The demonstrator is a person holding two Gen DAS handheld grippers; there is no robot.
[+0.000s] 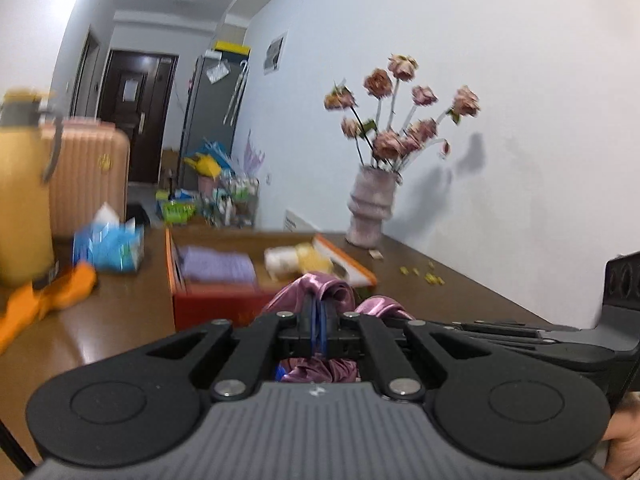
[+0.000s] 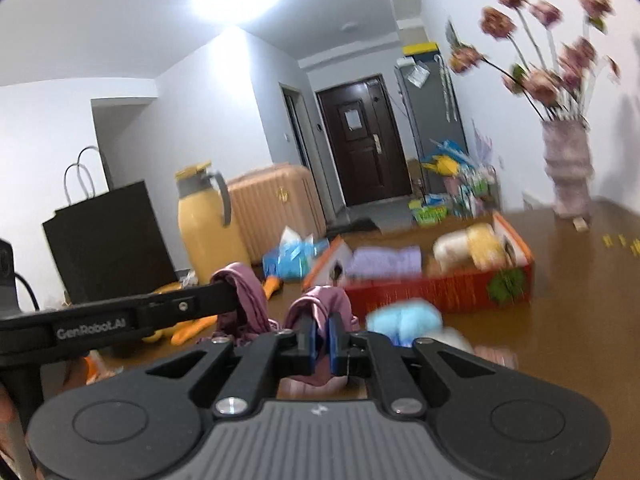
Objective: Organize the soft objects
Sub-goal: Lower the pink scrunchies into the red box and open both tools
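Both grippers are shut on one shiny purple satin cloth. My left gripper [image 1: 319, 314] pinches a fold of the cloth [image 1: 316, 286], with more bunched under the jaws. My right gripper [image 2: 321, 326] pinches another part of the cloth [image 2: 320, 300]; the left gripper's fingers [image 2: 224, 298] hold a fold to its left. An orange-red box [image 1: 212, 304] lies ahead on the brown table, holding a folded lilac towel [image 1: 218, 266] and a white and yellow soft item [image 1: 298, 260]. A light blue soft item [image 2: 404, 318] lies in front of the box [image 2: 440, 290].
A pink vase of flowers [image 1: 370, 210] stands by the wall at right. A yellow jug [image 2: 208, 224], a black paper bag [image 2: 108, 240], a blue tissue pack [image 1: 110, 246] and an orange object [image 1: 48, 296] sit at left. Small yellow bits [image 1: 420, 272] lie on the table.
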